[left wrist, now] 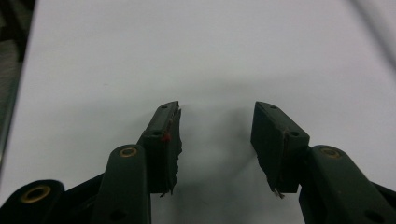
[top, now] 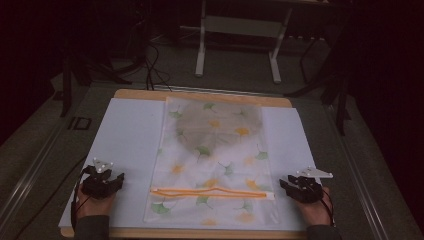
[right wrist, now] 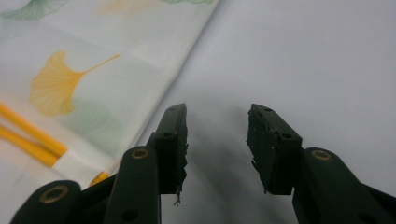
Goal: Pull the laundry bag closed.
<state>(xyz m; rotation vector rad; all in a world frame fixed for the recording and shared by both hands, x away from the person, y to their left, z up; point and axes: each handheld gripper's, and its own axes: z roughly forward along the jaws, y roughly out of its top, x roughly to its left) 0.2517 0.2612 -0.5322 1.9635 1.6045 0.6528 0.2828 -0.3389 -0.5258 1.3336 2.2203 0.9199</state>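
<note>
Left gripper [top: 111, 181]: jaws parted with a clear gap and nothing between them; in the left gripper view [left wrist: 216, 140] bare white sheet shows through the gap
Right gripper [top: 294, 186]: jaws likewise spread and holding nothing; in the right gripper view [right wrist: 217, 144] they hover over the white sheet just beside the bag's edge
Hands: the left hand [top: 92, 204] and right hand [top: 316, 210] rest near the front of the table, one on each side of the bag
Bag [top: 215, 160]: a translucent zip bag printed with yellow and green ginkgo leaves, lying flat in the middle of the white sheet [top: 127, 145], long side running away from the person
Bag contents: a greyish mass shows through the far half; what it is cannot be told
Zip strip [top: 212, 192]: an orange double line across the near end of the bag, wavy in the middle, so it looks at least partly unsealed; its white end tab [right wrist: 77, 167] lies close to the right gripper's left jaw
Table [top: 200, 95]: wooden edge shows beyond the sheet
Step in hand: judged as the start, both grippers poised, bag untouched
Next move calls for: likely each gripper closing in on the bag's near corners or the zip ends, pinching thin film without sliding the bag
</note>
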